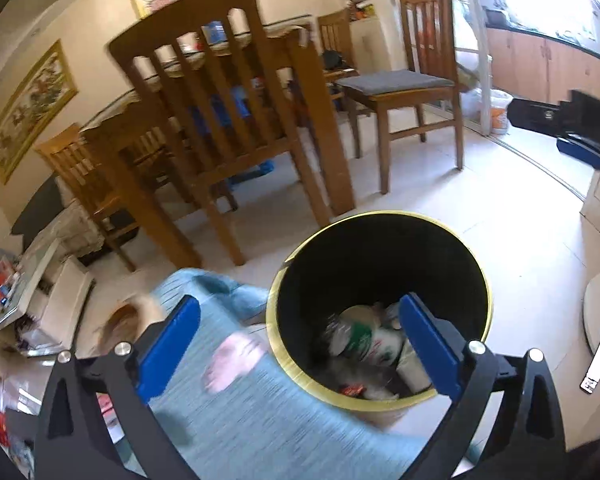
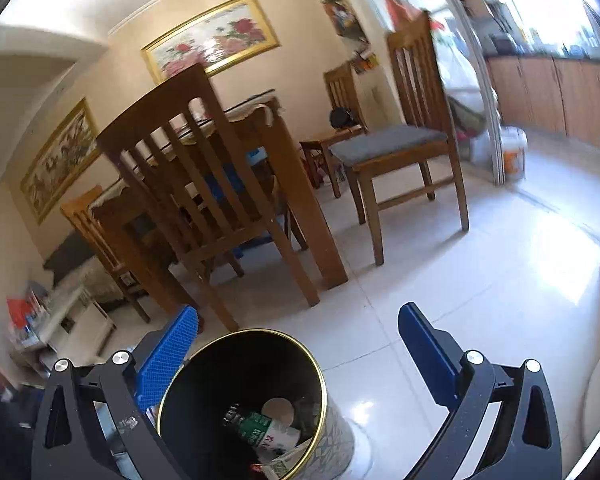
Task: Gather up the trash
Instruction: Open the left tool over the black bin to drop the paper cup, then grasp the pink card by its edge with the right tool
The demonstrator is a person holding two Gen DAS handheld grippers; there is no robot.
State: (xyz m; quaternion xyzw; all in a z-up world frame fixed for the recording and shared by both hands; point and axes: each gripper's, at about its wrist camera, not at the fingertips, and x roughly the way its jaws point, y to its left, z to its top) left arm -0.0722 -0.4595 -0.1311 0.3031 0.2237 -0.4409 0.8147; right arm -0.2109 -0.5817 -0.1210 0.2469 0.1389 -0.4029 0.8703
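The left gripper [image 1: 300,344] is held with jaws wide apart above a black bin [image 1: 380,256] with gold rim, where trash [image 1: 364,340] is seen inside; wooden chairs [image 1: 220,120] are seen behind.

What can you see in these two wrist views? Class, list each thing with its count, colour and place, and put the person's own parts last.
trash bin: one, black inside, gold rim, on the floor.
trash: several pieces, mixed white and green, inside the bin.
chairs: at least four, brown wood, around the table; one has a grey cushion.
dining table: one, brown wood, behind the bin.
framed pictures: two, gold frames, on the wall.
bucket: one, white, by the doorway.
left gripper: one, blue fingers, open over the bin.
right gripper: one, blue fingers, open over the bin.
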